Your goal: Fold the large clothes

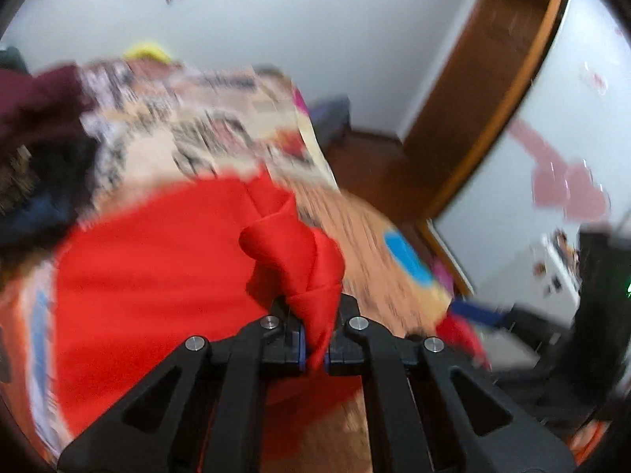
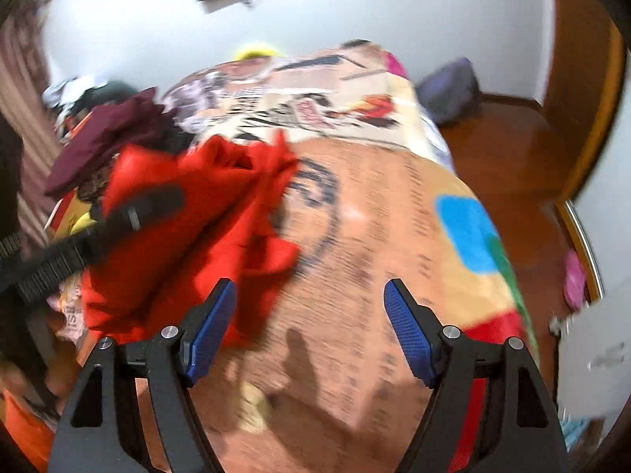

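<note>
1. the bed [image 2: 378, 213] under a printed blanket fills my view.
2. the red garment [image 1: 165, 276] lies bunched on its left part.
3. my left gripper [image 1: 314, 349] pinches a twisted fold of it.
4. my right gripper [image 2: 309, 333] is spread, holding nothing.

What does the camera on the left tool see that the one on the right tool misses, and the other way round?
Only the left view shows its own left tool shut on a bunched fold of the red garment, plus the pink shapes on the white panel.

Only the right view shows the right tool open with nothing between its blue pads, and the striped curtain.

Both show the red garment, the printed bedspread, the maroon clothing and the wooden floor.
</note>
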Motion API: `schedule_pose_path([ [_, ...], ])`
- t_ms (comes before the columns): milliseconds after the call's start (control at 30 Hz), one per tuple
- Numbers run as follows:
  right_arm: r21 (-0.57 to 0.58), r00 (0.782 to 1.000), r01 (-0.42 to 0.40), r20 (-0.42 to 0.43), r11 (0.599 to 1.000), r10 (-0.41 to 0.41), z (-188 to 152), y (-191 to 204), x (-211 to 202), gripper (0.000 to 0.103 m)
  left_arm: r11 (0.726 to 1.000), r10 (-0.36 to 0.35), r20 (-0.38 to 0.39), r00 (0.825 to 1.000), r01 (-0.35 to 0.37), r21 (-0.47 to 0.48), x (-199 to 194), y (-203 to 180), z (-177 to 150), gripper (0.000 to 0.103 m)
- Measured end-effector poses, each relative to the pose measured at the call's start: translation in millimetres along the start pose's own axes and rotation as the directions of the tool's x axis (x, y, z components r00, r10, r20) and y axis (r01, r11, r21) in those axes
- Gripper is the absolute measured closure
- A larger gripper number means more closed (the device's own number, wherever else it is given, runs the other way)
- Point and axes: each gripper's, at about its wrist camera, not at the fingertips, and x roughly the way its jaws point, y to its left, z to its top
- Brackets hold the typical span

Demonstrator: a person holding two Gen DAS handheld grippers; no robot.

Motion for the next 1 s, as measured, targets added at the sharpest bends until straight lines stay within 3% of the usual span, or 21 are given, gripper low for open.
schedule_pose_path([
  [100, 0.007, 1.0, 0.005, 0.001, 1.0, -0.005, -6.4, -5.4, -7.4, 0.029, 0.999, -0.003, -0.061, 0.998, 0.005, 0.033, 6.8, -3.9, -17.2, 0.099],
  [200, -0.012, 1.0, -0.002, 0.012, 1.0, 0.002, -3.5, -2.9, -12.1, 0.029, 0.996, 0.035, -0.057, 0.998, -0.03, 0.082, -3.9, -5.5, -25.5, 0.094],
  [233, -0.018, 1.0, -0.01, 0.019, 1.0, 0.011, -2.2, -0.2, -14.0, 0.029, 0.993, 0.06, -0.05, 0.997, -0.055, 0.105, -9.9, -5.5, -26.8, 0.091],
  [300, -0.026, 0.999, -0.027, 0.032, 0.999, 0.028, 0.5, 1.4, -18.5, 0.029, 0.988, 0.08, -0.044, 0.996, -0.073, 0.138, -18.5, -6.6, -28.7, 0.07],
  [467, -0.071, 0.994, -0.072, 0.072, 0.995, 0.077, 11.3, 28.1, -28.2, 0.029, 0.982, 0.108, 0.031, 0.994, -0.111, 0.151, -54.2, 6.5, -26.4, 0.044],
  [600, -0.145, 0.987, -0.12, 0.085, 0.982, 0.133, 22.2, 61.7, -27.9, 0.029, 0.977, 0.159, 0.117, 0.98, -0.173, 0.124, -85.1, 33.2, -22.5, 0.037],
  [700, -0.185, 0.983, -0.157, 0.07, 0.97, 0.172, 26.7, 86.3, -17.5, 0.029, 0.963, 0.239, 0.156, 0.959, -0.255, 0.09, -92.9, 64.0, -19.9, 0.034],
  [767, -0.204, 0.98, -0.176, 0.054, 0.963, 0.19, 27.3, 99.2, -7.3, 0.029, 0.944, 0.311, 0.137, 0.94, -0.322, 0.069, -87.4, 88.1, -19.6, 0.034],
  [833, -0.225, 0.977, -0.198, 0.031, 0.954, 0.21, 27.9, 111.4, 10.0, 0.029, 0.936, 0.342, 0.098, 0.935, -0.348, 0.057, -77.2, 107.9, -22.7, 0.034],
  [933, -0.21, 0.989, -0.144, 0.0, 0.967, 0.147, 27.1, 117.8, 40.2, 0.029, 0.94, 0.341, 0.011, 0.94, -0.341, 0.028, -53.9, 133.6, -32.7, 0.034],
  [1000, -0.168, 0.988, -0.153, -0.027, 0.974, 0.151, 26.7, 113.3, 56.5, 0.029, 0.949, 0.317, -0.062, 0.947, -0.316, 0.017, -35.8, 144.0, -42.9, 0.034],
])
